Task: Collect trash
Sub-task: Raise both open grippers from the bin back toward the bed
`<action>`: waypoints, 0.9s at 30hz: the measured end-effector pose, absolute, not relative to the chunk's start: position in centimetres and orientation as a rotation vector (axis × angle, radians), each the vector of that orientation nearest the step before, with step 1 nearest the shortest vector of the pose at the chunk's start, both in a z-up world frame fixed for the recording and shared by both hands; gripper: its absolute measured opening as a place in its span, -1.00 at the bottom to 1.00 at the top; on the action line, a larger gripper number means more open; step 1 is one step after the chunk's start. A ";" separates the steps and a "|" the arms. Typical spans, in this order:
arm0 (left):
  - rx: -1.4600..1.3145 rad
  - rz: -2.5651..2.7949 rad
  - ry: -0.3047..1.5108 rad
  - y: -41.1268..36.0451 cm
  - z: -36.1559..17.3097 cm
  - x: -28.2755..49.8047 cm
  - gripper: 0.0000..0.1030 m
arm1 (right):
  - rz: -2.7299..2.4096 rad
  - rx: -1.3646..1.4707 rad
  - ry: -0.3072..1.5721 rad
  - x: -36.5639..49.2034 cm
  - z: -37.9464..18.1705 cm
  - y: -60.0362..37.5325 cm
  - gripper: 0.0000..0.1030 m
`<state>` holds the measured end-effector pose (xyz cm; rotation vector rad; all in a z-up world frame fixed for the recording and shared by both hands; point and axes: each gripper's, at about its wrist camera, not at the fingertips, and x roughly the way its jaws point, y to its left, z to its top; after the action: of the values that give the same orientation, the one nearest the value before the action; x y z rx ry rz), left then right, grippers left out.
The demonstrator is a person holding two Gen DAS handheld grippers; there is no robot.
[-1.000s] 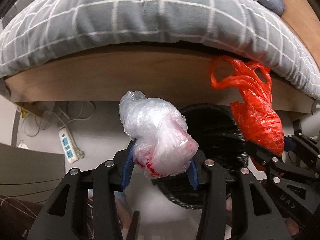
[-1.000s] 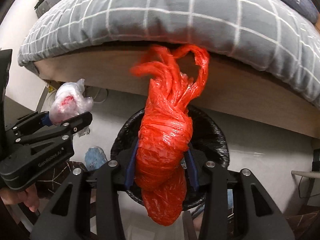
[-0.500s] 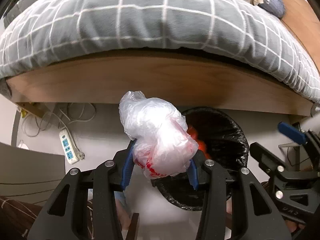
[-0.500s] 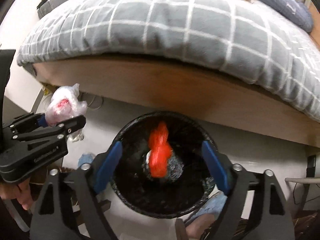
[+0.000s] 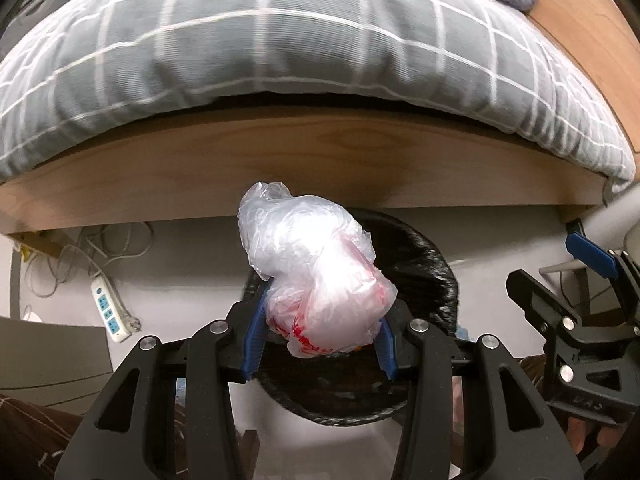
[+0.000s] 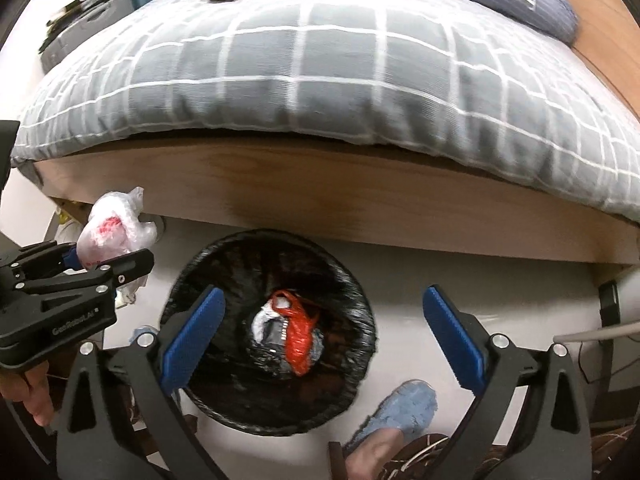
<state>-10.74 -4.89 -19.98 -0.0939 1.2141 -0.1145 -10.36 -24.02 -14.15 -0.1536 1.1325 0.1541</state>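
My left gripper (image 5: 320, 344) is shut on a crumpled clear plastic bag with red print (image 5: 316, 276) and holds it over the near left rim of a black-lined trash bin (image 5: 432, 280). In the right wrist view the left gripper (image 6: 104, 260) and its clear bag (image 6: 112, 232) show to the left of the bin (image 6: 224, 404). My right gripper (image 6: 320, 332) is open wide and empty above the bin. A red plastic bag (image 6: 300, 336) lies at the bin's bottom on grey trash. The right gripper (image 5: 592, 260) also shows at the right edge of the left wrist view.
A wooden bed frame (image 6: 320, 188) with a grey checked duvet (image 6: 320, 72) stands right behind the bin. A white power strip (image 5: 108, 312) and cables lie on the floor at left. A foot in a blue slipper (image 6: 396, 408) is beside the bin.
My right gripper opened and dropped the red bag into the bin, where it now lies at the bottom. My left gripper moved right, over the bin, still holding the clear bag.
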 end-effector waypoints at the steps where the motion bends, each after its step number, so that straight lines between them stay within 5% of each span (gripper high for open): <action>1: -0.089 -0.121 1.211 -5.3 -20.1 -10.7 -0.15 | 0.139 -0.162 1.134 -10.4 -14.3 -24.3 0.85; 17: -0.082 -0.133 1.246 -7.3 -24.3 -10.3 -0.11 | 0.051 -0.160 1.157 -10.3 -15.8 -27.0 0.85; 27: -0.057 -0.093 1.205 -6.9 -23.9 -10.4 0.61 | 0.040 -0.174 1.138 -10.2 -15.4 -26.6 0.85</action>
<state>-10.45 -6.88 -23.87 -0.0571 1.2051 -0.0930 -10.23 -26.62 -15.41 -0.1744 1.1376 0.0400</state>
